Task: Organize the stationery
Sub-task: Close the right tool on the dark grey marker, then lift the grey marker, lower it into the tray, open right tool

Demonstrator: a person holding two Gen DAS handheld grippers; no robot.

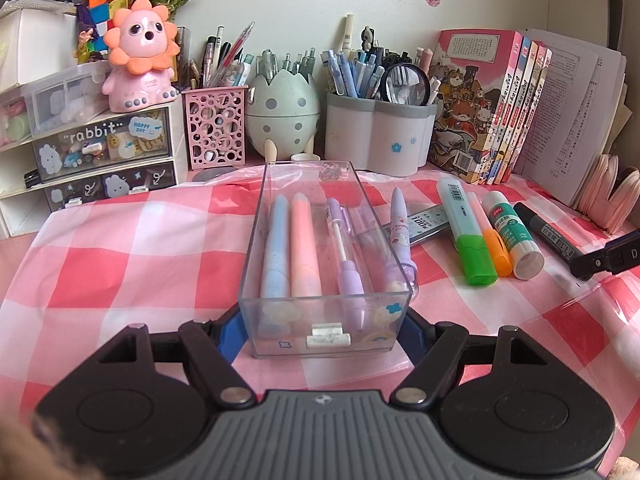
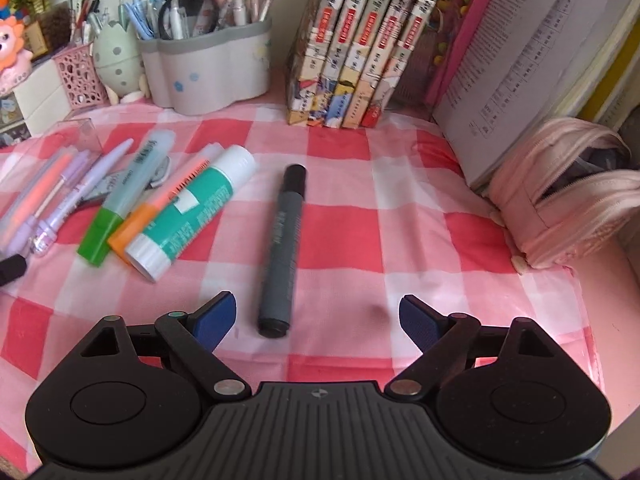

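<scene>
**Left jaws steady a clear pen tray; right jaws hover spread over a grey marker**

A counter (image 2: 340,236) covered in a pink-and-white checked cloth fills both views, with pen pots, a row of books and small drawers lined up along the back wall.

At the centre of the left wrist view sits a clear plastic tray (image 1: 325,264), long and open-topped. The left gripper (image 1: 320,330) has its blue-padded jaws pressed against the tray's two near corners, pinching it in place. Inside lie a blue pen, a peach pen and a lilac mechanical pencil, side by side. A purple pen (image 1: 401,232) rests just outside against the tray's right wall.

Right of the tray, still loose on the cloth, lie a green-capped highlighter (image 2: 126,194), an orange-capped highlighter (image 2: 160,210) and a glue stick (image 2: 192,210), nearly touching one another.

Well apart from them lies the grey marker (image 2: 282,248), pointing away from the camera. The right gripper (image 2: 316,320) hovers over its near end with jaws spread wide, empty; the marker sits left of centre between them.

Judging by look, the marker is light, stiff and round, so it may roll or slip. A grip across the middle of its barrel, square to its length, seems safest. The tray looks rigid but smooth and light, liable to slide if released.
</scene>
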